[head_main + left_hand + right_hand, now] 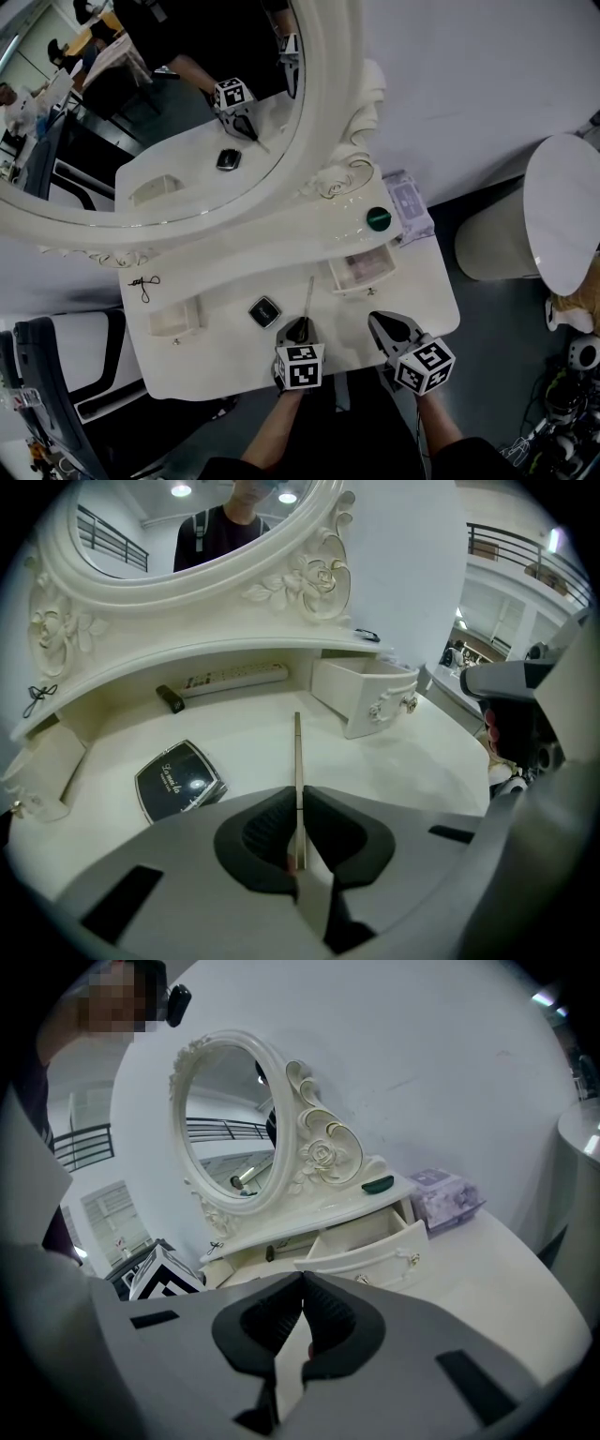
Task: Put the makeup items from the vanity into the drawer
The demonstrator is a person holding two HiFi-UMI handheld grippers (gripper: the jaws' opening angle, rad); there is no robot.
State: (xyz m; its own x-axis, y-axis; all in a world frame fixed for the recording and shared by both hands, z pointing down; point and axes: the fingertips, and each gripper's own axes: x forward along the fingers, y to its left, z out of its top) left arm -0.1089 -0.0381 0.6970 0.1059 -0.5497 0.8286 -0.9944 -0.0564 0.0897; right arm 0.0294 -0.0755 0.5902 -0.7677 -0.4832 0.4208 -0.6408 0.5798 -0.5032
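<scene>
Head view is showing the white desk (225, 361) with two small drawers pulled out under its raised shelf. The right drawer (362, 268) is standing open, with something pale pink lying inside that is too small to make out. The left drawer (174, 318) is also sticking out, near the desk's left edge. On the shelf a green item (378, 219) is sitting above the right drawer, a purple tissue pack (409, 202) is lying just beside it at the right end, and a black hair tie (143, 284) is lying at the left end.

The black compact (264, 311) is lying flat on the desk between the two drawers, apart from both. Bare desk is running from the compact across to the right drawer and on to the right edge. Both grippers are hanging over the desk's front edge.

The left gripper (302, 328) is pinching a thin makeup stick (308, 295); in the left gripper view the jaws are clenching on its lower end (297, 752) while the rest is pointing up toward the shelf, with the compact (178, 780) to its left and the open drawer (367, 697) to its right. The right gripper (381, 324) is hovering in front of the right drawer, and the right gripper view is showing its jaws pressing together on nothing (302, 1281).
</scene>
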